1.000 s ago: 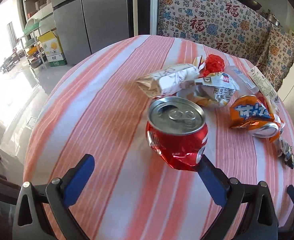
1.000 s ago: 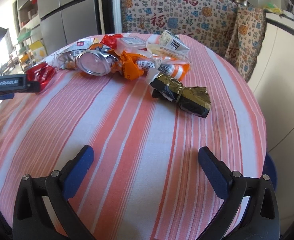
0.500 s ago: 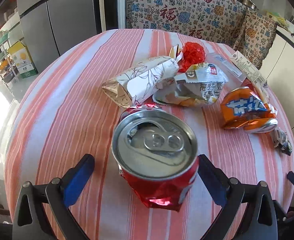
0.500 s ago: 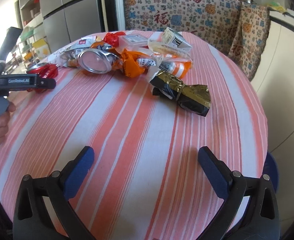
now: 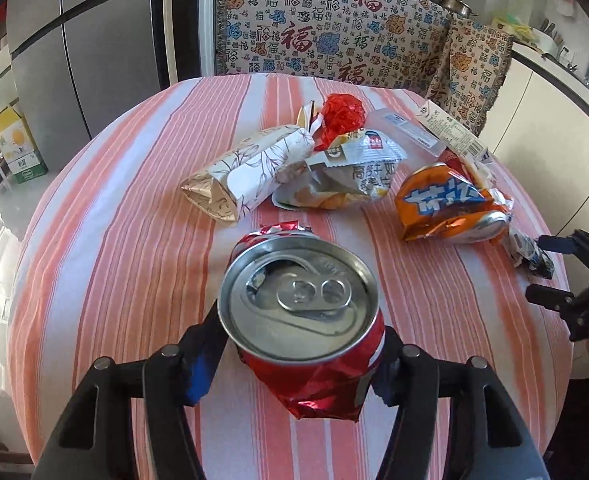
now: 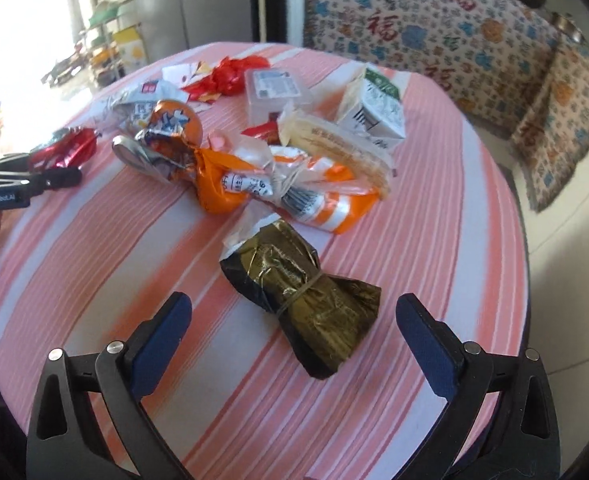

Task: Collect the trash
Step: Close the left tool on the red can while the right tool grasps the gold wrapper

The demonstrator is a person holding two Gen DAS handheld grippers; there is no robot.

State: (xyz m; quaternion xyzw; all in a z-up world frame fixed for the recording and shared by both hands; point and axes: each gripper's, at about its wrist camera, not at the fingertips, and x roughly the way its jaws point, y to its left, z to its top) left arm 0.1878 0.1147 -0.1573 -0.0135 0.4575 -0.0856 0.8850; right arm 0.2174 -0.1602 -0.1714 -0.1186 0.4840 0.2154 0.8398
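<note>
Left wrist view: crushed red can at lower centre, pinched between the blue pads of the left gripper, which presses on both sides of the dented body. Whether lifted clear of the striped tablecloth or just resting on it: cannot tell. First piece of trash only just secured, so early in the job by the look of it. Everything else left on the table: floral paper wrapper at centre, snack packet just right of it, crushed orange can at right, red foil ball above (no bin or bag visible anywhere).

Right wrist view: right gripper wide apart at bottom of frame, holding nothing, low over the cloth and aimed at the dark gold foil packet, which lies between the spread fingers but touches neither. Further pile at upper centre: orange plastic bag, small carton. Left tool seen at far left edge, roughly level.
</note>
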